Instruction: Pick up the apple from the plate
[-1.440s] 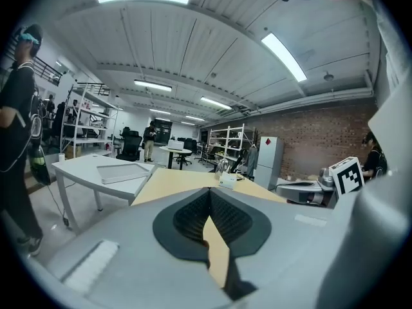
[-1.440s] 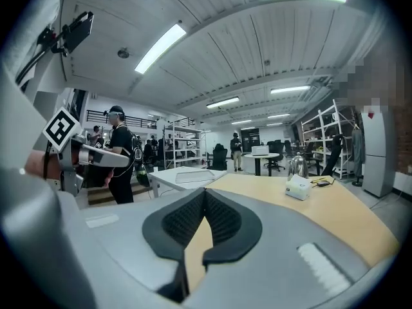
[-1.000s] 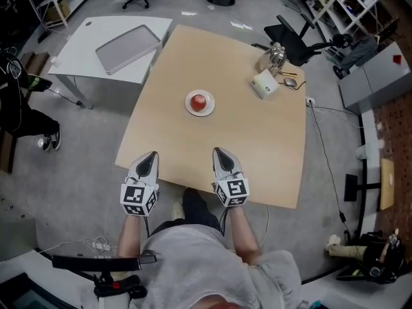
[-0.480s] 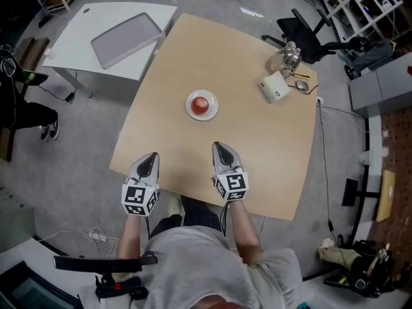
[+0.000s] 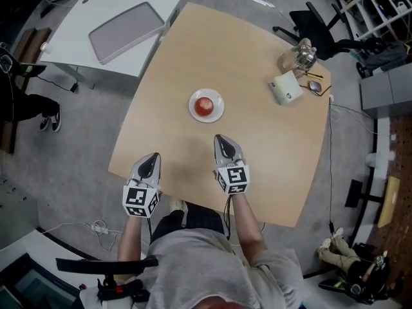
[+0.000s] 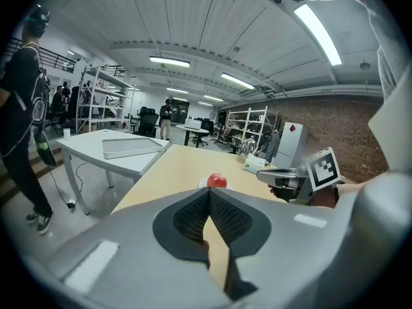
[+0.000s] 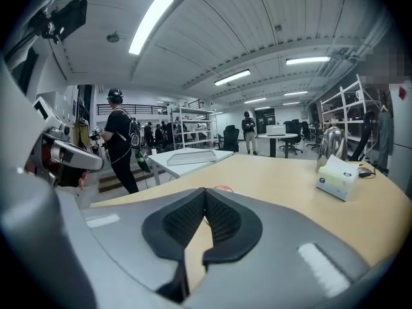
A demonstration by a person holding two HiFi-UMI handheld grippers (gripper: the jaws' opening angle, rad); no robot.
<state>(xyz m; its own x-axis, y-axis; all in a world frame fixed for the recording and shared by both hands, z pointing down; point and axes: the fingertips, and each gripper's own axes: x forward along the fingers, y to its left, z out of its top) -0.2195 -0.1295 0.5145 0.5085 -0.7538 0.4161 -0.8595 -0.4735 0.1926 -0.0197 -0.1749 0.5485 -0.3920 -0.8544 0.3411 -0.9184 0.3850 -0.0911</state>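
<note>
In the head view the tan surface (image 5: 257, 140) lies bare on all sides of the white plate (image 5: 219, 110), which sits near its middle with the red apple (image 5: 205, 104) on it. The only clutter, a tissue box (image 5: 286, 89) and a metal jug (image 5: 300, 55), is well apart at 2 o'clock from the plate, near the far right edge. A white table (image 5: 71, 44) carrying a grey tray (image 5: 125, 31) stands beyond the left edge at 10 o'clock.

The left claw (image 5: 150, 156) hangs at the near left edge, with the apple at 1 o'clock from its tip. The right claw (image 5: 222, 138) is further in over the wood, with the apple near at 11 o'clock and open wood between them.

The left gripper view shows the apple whole, just above the claw's tips, with the right claw at 3 o'clock and a standing person (image 6: 22, 108) at 9 o'clock. In the right gripper view only a red sliver of the apple shows over the pads.

Both claws have their jaws together at the tips, with nothing between them and touching nothing.
</note>
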